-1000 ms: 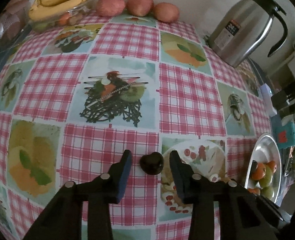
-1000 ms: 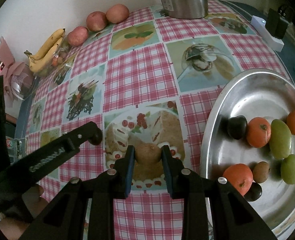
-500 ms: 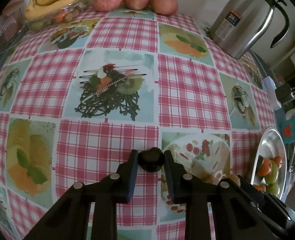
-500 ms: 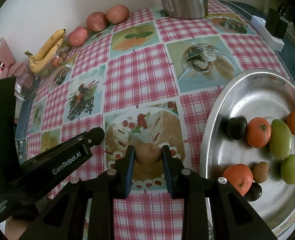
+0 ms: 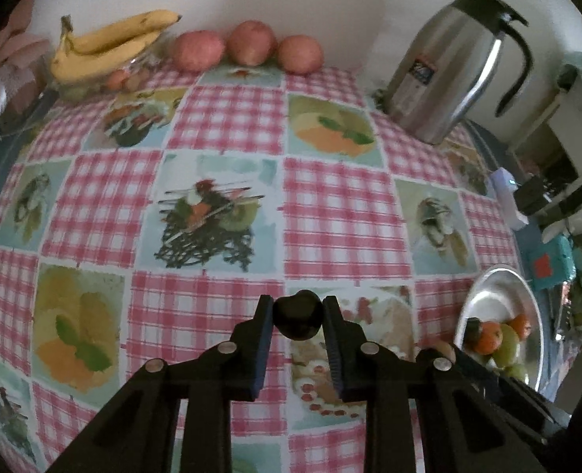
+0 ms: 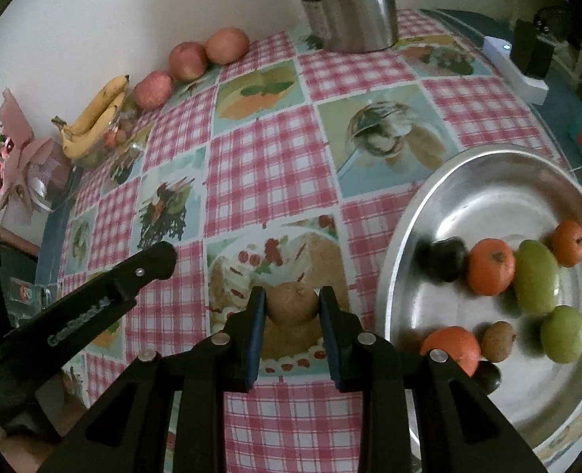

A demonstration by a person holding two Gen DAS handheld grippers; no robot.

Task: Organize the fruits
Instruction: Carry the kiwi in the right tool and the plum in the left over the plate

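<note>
The small dark plum-like fruit sits clamped in the left tool, apparently just clear of the checked-cloth surface; the round brown fruit is clamped in the right tool above the cake print. Next, I judge, both go to the round steel tray: carry them level, lower into bare metal away from the fruit rows, then part the jaws gently so nothing rolls. Only the right view shows the tray's free space; only the left shows the steel jug's handle.
</note>
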